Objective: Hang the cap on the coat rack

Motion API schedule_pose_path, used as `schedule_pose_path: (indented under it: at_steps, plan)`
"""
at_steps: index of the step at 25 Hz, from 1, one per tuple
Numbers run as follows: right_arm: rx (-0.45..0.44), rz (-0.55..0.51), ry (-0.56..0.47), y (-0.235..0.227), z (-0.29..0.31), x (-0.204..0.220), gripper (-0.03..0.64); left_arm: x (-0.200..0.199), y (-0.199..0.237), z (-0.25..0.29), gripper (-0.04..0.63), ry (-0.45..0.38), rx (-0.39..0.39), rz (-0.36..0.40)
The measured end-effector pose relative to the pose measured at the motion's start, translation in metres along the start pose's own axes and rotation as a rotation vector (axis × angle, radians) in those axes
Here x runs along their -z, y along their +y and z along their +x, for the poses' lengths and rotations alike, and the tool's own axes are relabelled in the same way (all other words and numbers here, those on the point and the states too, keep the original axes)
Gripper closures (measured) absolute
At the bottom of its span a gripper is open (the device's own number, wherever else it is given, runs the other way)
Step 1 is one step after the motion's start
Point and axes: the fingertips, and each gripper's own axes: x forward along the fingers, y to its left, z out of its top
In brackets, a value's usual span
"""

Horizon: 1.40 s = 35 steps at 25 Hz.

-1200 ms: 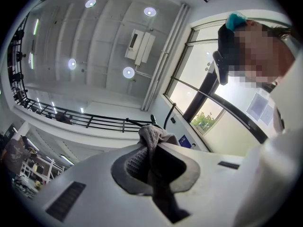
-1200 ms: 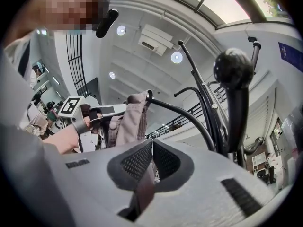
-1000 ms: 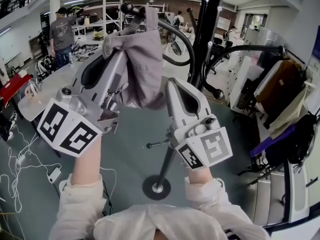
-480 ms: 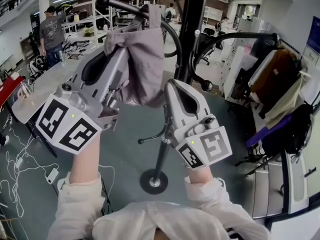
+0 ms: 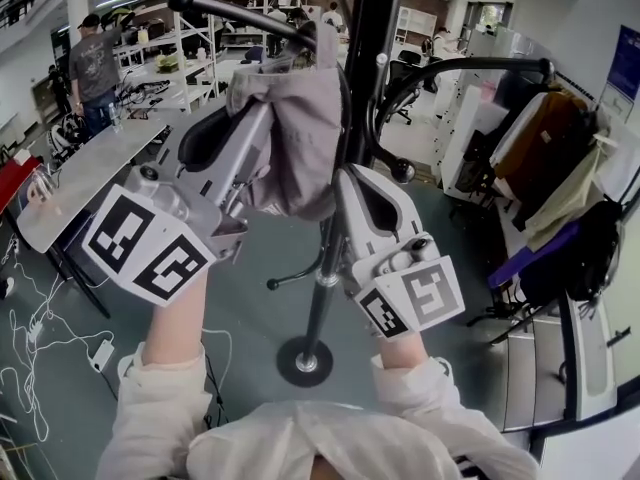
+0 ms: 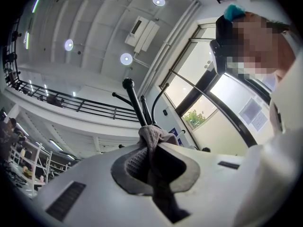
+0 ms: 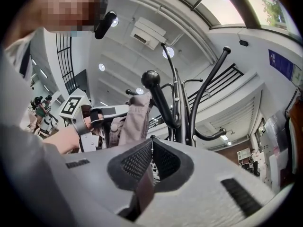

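Note:
A grey cap (image 5: 298,133) hangs from my left gripper (image 5: 268,106), which is raised and shut on its fabric. In the left gripper view the cloth (image 6: 152,137) is pinched between the pads of the left gripper (image 6: 150,148). The black coat rack (image 5: 365,68) stands right behind the cap, and one knobbed hook arm (image 5: 215,6) runs over the cap's top. My right gripper (image 5: 350,176) is shut with nothing in it, just below and right of the cap, against the pole. The right gripper view shows the cap (image 7: 135,119) beside a hook knob (image 7: 151,79).
The rack's round base (image 5: 303,360) rests on the grey floor. A long table (image 5: 90,168) and a standing person (image 5: 92,63) are at the far left, with cables (image 5: 40,338) on the floor. Hung clothes and bags (image 5: 560,188) crowd the right side.
Both grippers and the cap have moved closer to the rack's pole. The hook arm now lies right over the cap. Both sets of jaws stay as they were.

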Motion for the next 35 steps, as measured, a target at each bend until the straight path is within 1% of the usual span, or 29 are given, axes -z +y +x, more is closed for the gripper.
schedule_pose_path:
  at_steps: [8, 23, 29, 35]
  plan:
    - [0.021, -0.017, 0.018, -0.015, -0.006, 0.005, 0.614, 0.022, -0.013, 0.015, 0.569, 0.023, 0.05, -0.051]
    - [0.034, -0.01, 0.049, -0.021, -0.014, 0.018, 0.614, 0.053, -0.022, 0.015, 0.568, 0.08, 0.07, -0.092]
    - [0.053, -0.003, 0.067, -0.022, -0.018, 0.021, 0.614, 0.063, -0.024, 0.012, 0.568, 0.099, 0.074, -0.118]
    - [0.067, 0.006, 0.085, -0.022, -0.025, 0.028, 0.614, 0.075, -0.027, 0.011, 0.568, 0.117, 0.082, -0.127]
